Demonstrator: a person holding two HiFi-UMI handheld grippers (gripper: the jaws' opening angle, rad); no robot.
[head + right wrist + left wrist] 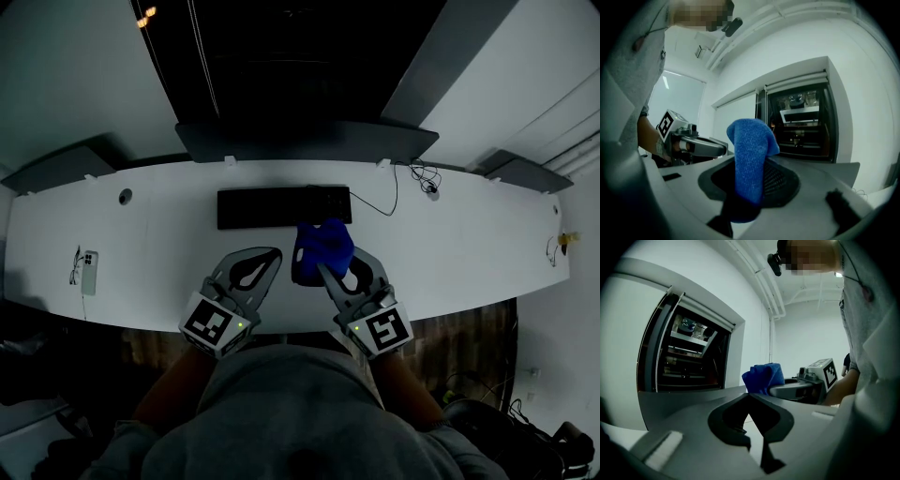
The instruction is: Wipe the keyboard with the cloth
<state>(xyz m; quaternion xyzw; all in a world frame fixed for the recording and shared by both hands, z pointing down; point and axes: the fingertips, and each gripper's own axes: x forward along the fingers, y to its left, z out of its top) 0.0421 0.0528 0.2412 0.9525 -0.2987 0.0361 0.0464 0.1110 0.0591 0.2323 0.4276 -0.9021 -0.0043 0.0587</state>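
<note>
The cloth (320,246), likely soft, light and floppy, sits bunched in the clenched right gripper (329,273) at 5 o'clock of the keyboard (281,207), best pinched mid-fold, while the left gripper (267,257) is closed on nothing.

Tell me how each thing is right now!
left gripper: shut, empty.
right gripper: shut on the cloth.
cloth: bunched up, sticking out past the jaws.
keyboard: lying flat on the desk.
</note>
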